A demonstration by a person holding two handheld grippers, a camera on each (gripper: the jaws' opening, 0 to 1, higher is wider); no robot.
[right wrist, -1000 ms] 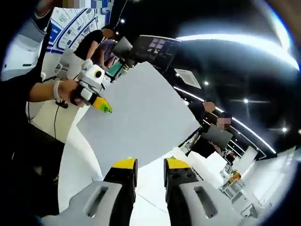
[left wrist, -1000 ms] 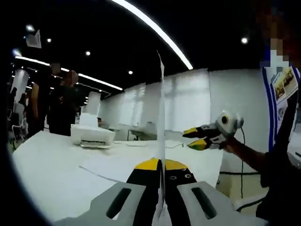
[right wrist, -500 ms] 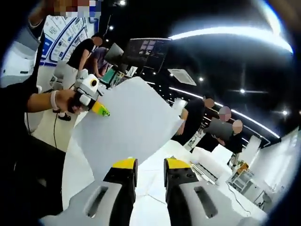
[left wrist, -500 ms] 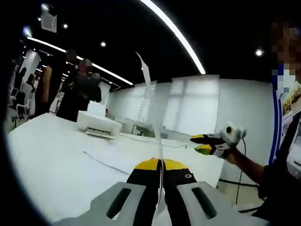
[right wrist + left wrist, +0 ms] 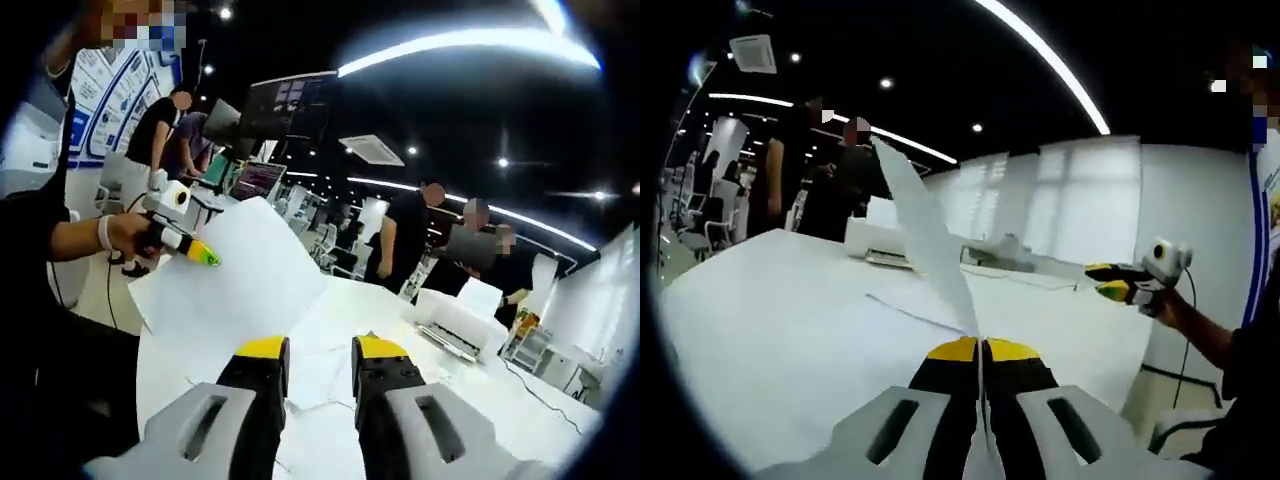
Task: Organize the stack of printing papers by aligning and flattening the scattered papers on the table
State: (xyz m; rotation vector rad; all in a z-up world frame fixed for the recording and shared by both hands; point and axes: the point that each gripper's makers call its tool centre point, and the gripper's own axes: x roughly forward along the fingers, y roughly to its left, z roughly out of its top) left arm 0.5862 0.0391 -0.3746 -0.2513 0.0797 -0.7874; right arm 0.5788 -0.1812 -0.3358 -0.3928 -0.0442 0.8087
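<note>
Left tongs [image 5: 980,352] are clenched on the edge of a single sheet of paper [image 5: 925,235], held in the air above the white tabletop [image 5: 780,330], its free end curling upward. Right tongs [image 5: 318,352] are released and empty, jaws parted, hovering beside the sheet. More loose papers [image 5: 320,375] lie flat mid-tabletop; a white printer [image 5: 455,320] stands at the far edge. The step in hand appears to be carrying one scattered sheet to the stack. The next move likely calls for lowering it squarely onto the papers, then aligning edges and pressing flat.
</note>
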